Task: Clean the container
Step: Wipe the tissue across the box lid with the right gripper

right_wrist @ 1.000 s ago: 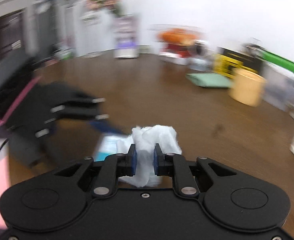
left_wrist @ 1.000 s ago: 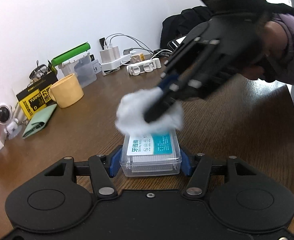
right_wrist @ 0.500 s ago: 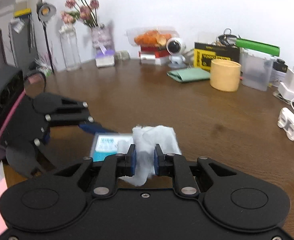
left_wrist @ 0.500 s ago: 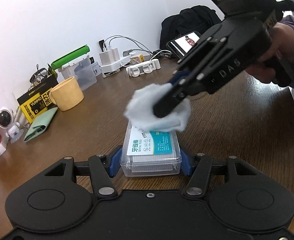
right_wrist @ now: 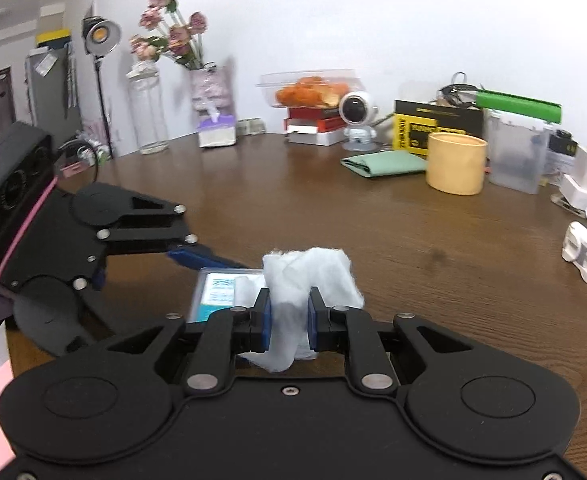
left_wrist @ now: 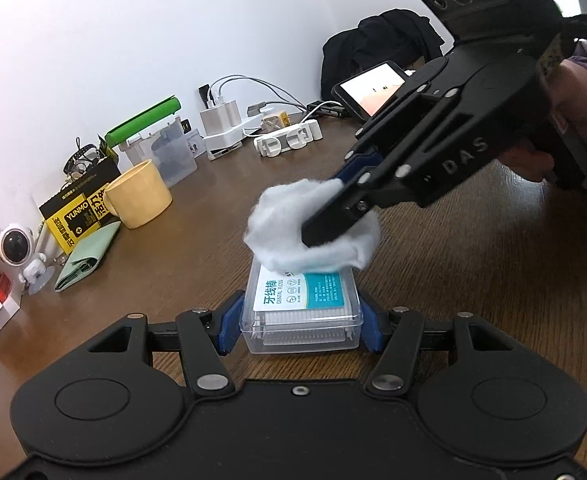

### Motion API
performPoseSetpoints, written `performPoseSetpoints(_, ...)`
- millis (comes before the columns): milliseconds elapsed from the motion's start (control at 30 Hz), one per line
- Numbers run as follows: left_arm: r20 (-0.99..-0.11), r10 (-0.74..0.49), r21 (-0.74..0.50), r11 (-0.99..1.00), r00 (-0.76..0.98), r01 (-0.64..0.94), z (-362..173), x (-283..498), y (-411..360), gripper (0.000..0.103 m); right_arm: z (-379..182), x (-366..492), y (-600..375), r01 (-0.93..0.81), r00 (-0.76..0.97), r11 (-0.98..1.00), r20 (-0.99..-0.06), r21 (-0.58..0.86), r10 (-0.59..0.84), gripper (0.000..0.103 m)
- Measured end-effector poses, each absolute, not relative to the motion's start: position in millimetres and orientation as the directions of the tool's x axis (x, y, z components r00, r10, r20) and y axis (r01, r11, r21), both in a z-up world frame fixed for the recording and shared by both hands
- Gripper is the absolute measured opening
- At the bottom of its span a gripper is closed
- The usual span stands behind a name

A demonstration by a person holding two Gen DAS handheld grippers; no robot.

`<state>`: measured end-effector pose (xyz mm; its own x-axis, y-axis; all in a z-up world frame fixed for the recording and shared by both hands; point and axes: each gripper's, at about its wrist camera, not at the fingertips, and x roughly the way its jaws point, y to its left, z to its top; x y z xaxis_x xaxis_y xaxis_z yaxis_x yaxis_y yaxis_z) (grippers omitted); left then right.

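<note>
Two hand-held grippers are sharing the work: we are clamping the left hand-held gripper (left_wrist: 301, 326) on the box (left_wrist: 303, 308), low centre on the tabletop (left_wrist: 473, 280), steadying it, while the right hand-held gripper (right_wrist: 289, 314), pinching the wipe (right_wrist: 309, 276), is rubbing its lid.

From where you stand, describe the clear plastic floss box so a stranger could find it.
On the brown wooden table, look between the left gripper's blue pads. The clear rectangular plastic box sits there, alone in bearing a teal-and-white label, with white cotton wadding pressed on its far end.
</note>
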<state>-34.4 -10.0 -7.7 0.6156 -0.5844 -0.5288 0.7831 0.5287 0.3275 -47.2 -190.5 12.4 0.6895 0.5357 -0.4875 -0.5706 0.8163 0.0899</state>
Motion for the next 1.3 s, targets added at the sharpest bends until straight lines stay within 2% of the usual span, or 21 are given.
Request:
performPoseSetpoints(267,-0.525,-0.581,0.341,0.526,0.622,0.779,-9,-37,-12,0.057,11,-57,-170,-0.696,0.615,0.716,-0.464,0.059,0.637,0.019)
performPoseSetpoints(400,-0.522,-0.576,0.352,0.527,0.630,0.774,-10,-38,-13,0.057,8,-60,-176,-0.679,0.643,0.734,-0.455,0.034,0.616,0.018)
performPoseSetpoints(600,-0.516,-0.572,0.367,0.525,0.637,0.768,-10,-41,-14,0.057,9,-37,-193,-0.565,0.704,0.820,-0.461,0.097,0.540,0.019)
performPoseSetpoints(833,-0.521,-0.575,0.353,0.528,0.631,0.773,-10,-40,-12,0.057,11,-57,-162,-0.683,0.632,0.729,-0.465,0.045,0.620,0.019)
performPoseSetpoints(1067,-0.521,-0.575,0.354,0.527,0.631,0.772,-12,-46,-13,0.057,10,-48,-192,-0.580,0.694,0.813,-0.495,0.047,0.523,0.019)
performPoseSetpoints(1300,-0.520,-0.585,0.349,0.518,0.622,0.781,-8,-36,-10,0.057,14,-57,-159,-0.692,0.622,0.721,-0.492,0.019,0.610,0.019)
